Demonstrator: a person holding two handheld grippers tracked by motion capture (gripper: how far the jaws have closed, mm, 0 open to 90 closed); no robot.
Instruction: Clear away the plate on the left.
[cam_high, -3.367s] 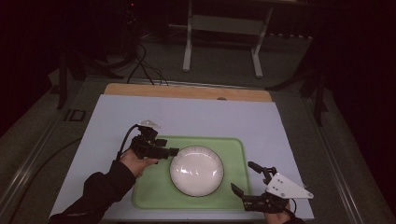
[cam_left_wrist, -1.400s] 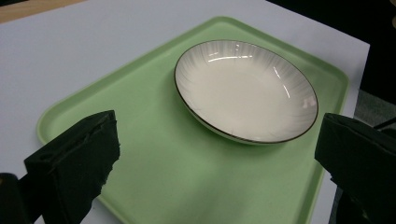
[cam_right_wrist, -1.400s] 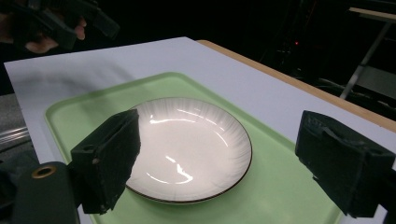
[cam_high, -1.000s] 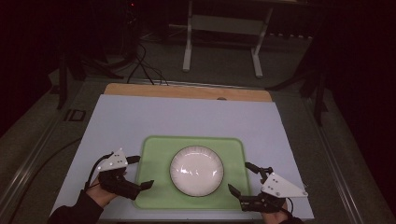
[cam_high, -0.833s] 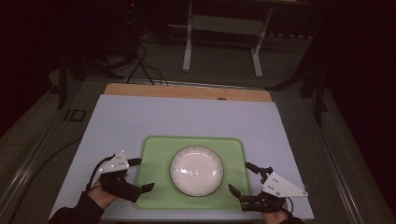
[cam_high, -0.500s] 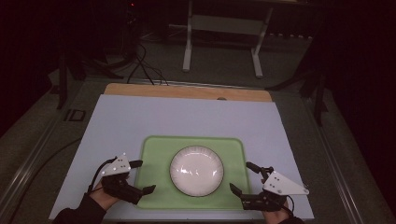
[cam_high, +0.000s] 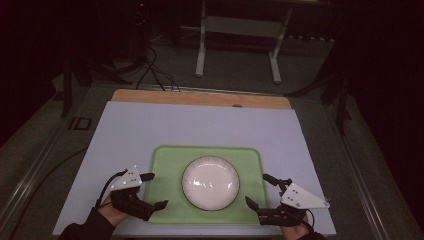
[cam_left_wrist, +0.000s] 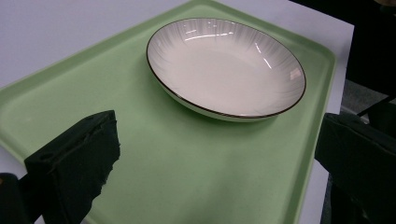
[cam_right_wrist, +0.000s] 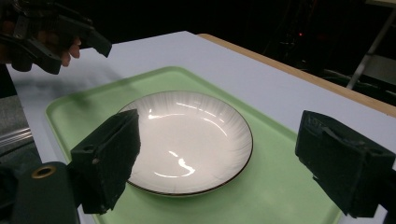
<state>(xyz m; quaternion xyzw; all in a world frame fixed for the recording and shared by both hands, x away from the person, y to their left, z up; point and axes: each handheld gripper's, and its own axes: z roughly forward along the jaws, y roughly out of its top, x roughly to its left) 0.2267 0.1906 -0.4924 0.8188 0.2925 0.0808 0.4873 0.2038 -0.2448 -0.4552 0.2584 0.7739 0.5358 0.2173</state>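
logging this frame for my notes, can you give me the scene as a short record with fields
surface: white table top
tray: green tray, flat on the table
dish: white plate with dark rim, centred on the tray, empty
left gripper: open, at the tray's left edge, holding nothing
right gripper: open, at the tray's right edge, holding nothing

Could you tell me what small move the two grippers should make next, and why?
Probably ease both inward onto the green tray's short edges: the left gripper and right gripper flank it, jaws open, nothing held, and the plate sits centred.
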